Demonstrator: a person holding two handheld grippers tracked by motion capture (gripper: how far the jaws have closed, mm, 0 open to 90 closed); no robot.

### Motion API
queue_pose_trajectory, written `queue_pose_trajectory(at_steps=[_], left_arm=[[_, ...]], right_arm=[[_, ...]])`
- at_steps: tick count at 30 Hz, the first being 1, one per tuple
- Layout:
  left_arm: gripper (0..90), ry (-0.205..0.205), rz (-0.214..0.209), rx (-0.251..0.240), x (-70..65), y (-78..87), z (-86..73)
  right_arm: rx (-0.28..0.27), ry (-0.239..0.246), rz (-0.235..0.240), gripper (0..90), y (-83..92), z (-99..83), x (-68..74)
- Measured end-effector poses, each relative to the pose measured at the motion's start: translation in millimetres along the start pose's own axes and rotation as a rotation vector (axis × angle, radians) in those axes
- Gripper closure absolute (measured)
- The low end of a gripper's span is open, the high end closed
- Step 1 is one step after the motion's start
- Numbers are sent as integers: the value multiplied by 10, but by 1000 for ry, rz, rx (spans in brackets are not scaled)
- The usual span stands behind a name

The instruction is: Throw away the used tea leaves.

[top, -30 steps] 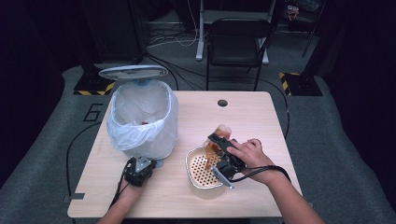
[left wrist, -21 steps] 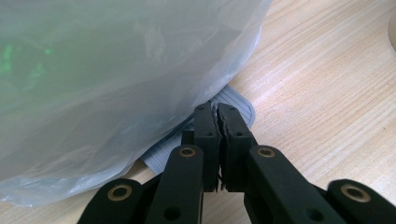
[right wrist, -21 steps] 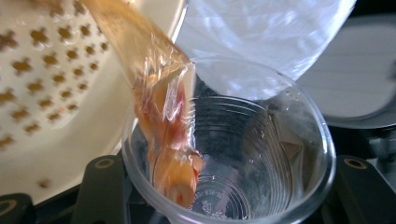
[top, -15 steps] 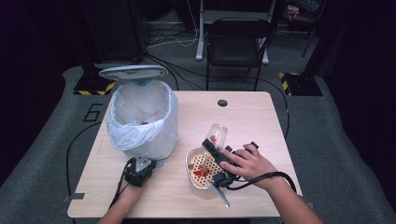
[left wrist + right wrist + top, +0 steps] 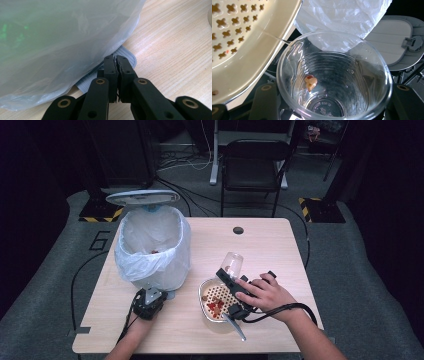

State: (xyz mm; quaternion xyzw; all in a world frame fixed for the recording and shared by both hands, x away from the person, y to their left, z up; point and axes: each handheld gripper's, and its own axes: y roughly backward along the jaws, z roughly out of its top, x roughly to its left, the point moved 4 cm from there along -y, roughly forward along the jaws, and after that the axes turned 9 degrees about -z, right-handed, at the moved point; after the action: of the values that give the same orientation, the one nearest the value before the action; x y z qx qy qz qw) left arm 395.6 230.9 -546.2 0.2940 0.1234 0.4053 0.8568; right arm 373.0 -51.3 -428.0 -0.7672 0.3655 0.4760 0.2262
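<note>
A clear plastic cup (image 5: 233, 264) is tipped over the far rim of a cream strainer bowl (image 5: 206, 290), which holds red pieces (image 5: 215, 305). My right gripper (image 5: 227, 273) is shut on the cup's side. In the right gripper view the cup (image 5: 362, 82) sits between the jaws, nearly empty, with one small piece (image 5: 310, 82) stuck to its inner wall. The perforated strainer (image 5: 249, 37) lies at upper left there. My left gripper (image 5: 148, 303) rests shut on the table by the bin's foot. Its fingertips (image 5: 110, 62) touch each other just short of the grey pedal (image 5: 128, 56).
A bin with a white bag (image 5: 152, 247) stands at the table's left, with its lid (image 5: 142, 197) open behind it. A grey handle (image 5: 236, 325) sticks out from the strainer toward the front edge. A round hole (image 5: 238, 230) lies at the table's back. A black chair (image 5: 252, 167) stands beyond.
The cup held orange-red contents a second ago. It has since tipped over the strainer and emptied, and red pieces now lie in the strainer. The left gripper has not moved.
</note>
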Motion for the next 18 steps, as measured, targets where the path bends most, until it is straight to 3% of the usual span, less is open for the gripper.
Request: queue_pose_trajectory(at_steps=[9, 12, 13, 18], left_arm=[[868, -3, -1, 4, 0, 3, 0], [868, -7, 3, 1, 2, 2, 1], [868, -5, 0, 3, -1, 2, 0], [868, -2, 1, 1, 0, 1, 0]], right_arm=[[-13, 4, -1, 376, -2, 10, -8], [5, -29, -19, 375, 6, 18, 19], [-9, 0, -11, 375, -1, 13, -10], [-8, -15, 5, 374, 2, 19, 12]])
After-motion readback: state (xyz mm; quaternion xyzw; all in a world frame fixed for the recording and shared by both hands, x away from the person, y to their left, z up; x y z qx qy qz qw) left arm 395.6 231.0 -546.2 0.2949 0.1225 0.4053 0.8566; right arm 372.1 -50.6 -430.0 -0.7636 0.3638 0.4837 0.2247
